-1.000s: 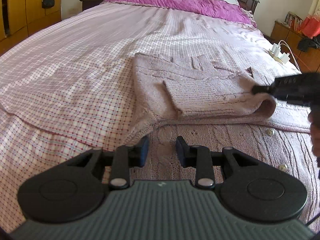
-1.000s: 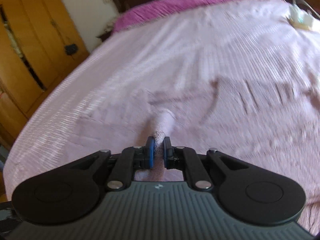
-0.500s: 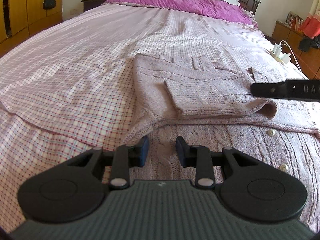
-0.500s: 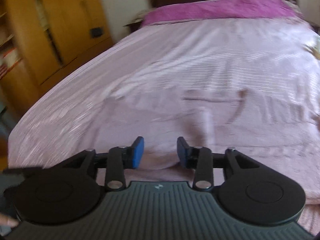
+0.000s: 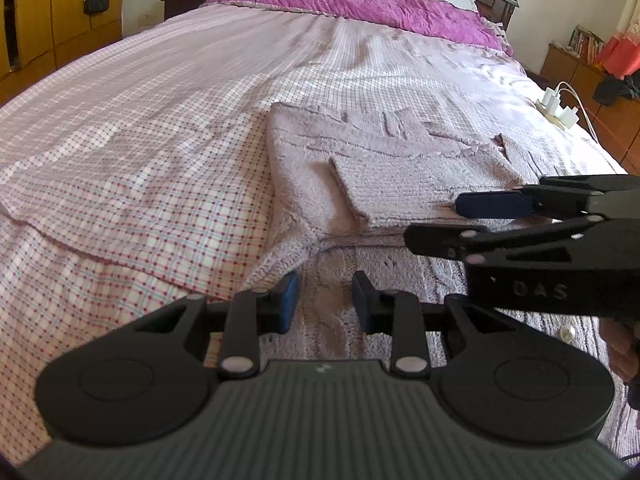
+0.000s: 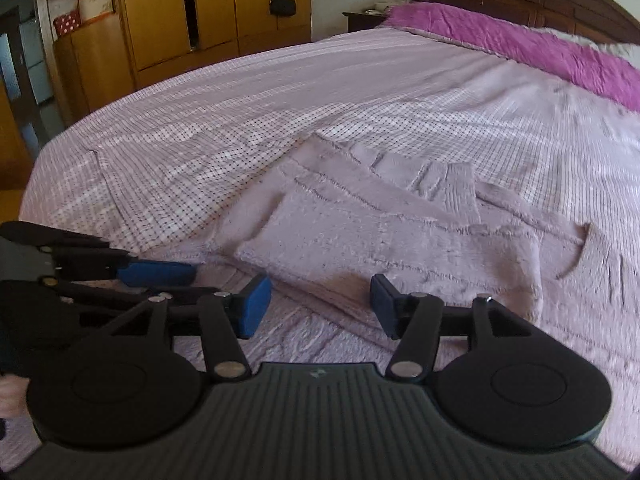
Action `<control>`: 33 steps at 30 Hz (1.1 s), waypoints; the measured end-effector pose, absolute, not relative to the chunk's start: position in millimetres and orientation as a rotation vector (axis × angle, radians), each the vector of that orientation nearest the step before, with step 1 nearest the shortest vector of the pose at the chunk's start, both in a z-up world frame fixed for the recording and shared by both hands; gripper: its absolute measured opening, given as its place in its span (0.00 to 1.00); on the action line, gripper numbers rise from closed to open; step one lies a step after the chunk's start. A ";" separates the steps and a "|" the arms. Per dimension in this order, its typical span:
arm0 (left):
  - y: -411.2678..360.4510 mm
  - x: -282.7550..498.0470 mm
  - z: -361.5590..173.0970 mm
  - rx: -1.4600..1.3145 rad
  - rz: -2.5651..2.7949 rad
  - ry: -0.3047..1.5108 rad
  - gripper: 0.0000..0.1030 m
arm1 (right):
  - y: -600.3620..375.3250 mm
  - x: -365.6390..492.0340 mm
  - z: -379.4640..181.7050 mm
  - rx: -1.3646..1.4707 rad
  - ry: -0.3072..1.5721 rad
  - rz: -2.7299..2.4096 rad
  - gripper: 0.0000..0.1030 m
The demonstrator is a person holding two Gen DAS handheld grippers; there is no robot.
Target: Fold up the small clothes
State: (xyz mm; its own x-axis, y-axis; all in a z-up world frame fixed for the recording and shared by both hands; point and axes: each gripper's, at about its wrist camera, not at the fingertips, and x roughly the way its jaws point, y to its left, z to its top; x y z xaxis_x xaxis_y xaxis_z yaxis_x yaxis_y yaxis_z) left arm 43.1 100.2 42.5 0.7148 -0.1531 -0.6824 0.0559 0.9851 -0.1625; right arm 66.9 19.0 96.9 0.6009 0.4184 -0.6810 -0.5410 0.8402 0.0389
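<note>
A mauve knitted cardigan (image 5: pixel 400 160) (image 6: pixel 400 248) lies flat on the checked bedspread (image 5: pixel 140 140), one sleeve (image 5: pixel 420 196) folded across its body. My left gripper (image 5: pixel 324 300) sits at the near hem, its narrow jaws closed on a raised ridge of the knit. It shows at the left of the right wrist view (image 6: pixel 200 282). My right gripper (image 6: pixel 318 304) hovers over the near part of the cardigan. Its jaws are opening and nothing is between the pads. In the left wrist view it reaches in from the right (image 5: pixel 432 220), close to my left gripper.
A white power strip with chargers (image 5: pixel 558 106) lies at the bed's right edge. A purple quilt (image 5: pixel 360 4) covers the head end. Wooden wardrobes (image 6: pixel 172 12) stand beyond the left side. A hand (image 5: pixel 620 344) shows at the right.
My right gripper let go of the sleeve, opened its jaws, rolled level and drew back toward my left gripper. The sleeve now lies flat across the cardigan. My left gripper kept still.
</note>
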 end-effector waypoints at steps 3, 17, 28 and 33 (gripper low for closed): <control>101.4 42.4 42.6 -0.140 -0.121 0.765 0.31 | 21.9 71.3 93.4 -0.197 0.731 0.556 0.46; 93.1 38.4 45.2 -0.112 -0.152 0.739 0.31 | -41.3 77.0 143.3 0.124 0.573 0.430 0.07; 74.4 46.1 44.7 -0.055 -0.242 0.703 0.31 | -136.9 64.5 196.6 0.282 0.410 0.239 0.07; 67.8 60.5 36.8 -0.003 -0.209 0.684 0.31 | -169.2 62.0 204.4 0.316 0.388 0.176 0.07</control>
